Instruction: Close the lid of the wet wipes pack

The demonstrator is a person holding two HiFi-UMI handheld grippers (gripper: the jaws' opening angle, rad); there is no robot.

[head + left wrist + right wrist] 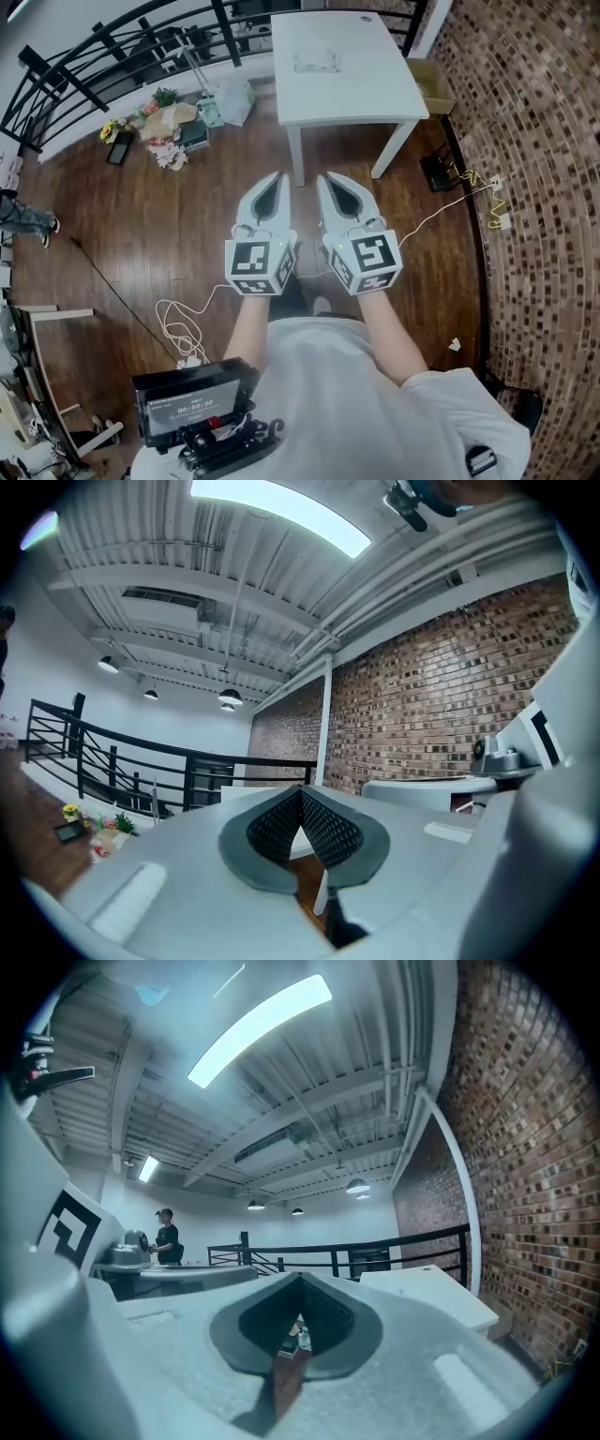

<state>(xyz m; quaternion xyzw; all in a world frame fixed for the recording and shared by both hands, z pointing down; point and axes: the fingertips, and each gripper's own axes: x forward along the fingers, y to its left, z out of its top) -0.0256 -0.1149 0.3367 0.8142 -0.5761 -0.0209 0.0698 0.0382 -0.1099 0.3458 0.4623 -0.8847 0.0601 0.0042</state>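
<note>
The wet wipes pack (316, 63) lies flat on the white table (366, 94) at the far side of the room, well ahead of both grippers. Held side by side at chest height over the wooden floor, my left gripper (277, 176) and right gripper (324, 178) point level toward the table. Both are shut with nothing between the jaws. In the left gripper view the pads meet at the tips of my left gripper (301, 787), with the table's leg (323, 892) showing below them. In the right gripper view my right gripper (300, 1277) is shut too, and the table (441, 1297) lies to its right.
Flowers and bags (169, 127) are heaped on the floor by the black railing (94, 56). A cardboard box (433, 84) stands right of the table by the brick wall (544, 141). Cables (178, 323) trail over the floor. A person (169, 1239) stands far off.
</note>
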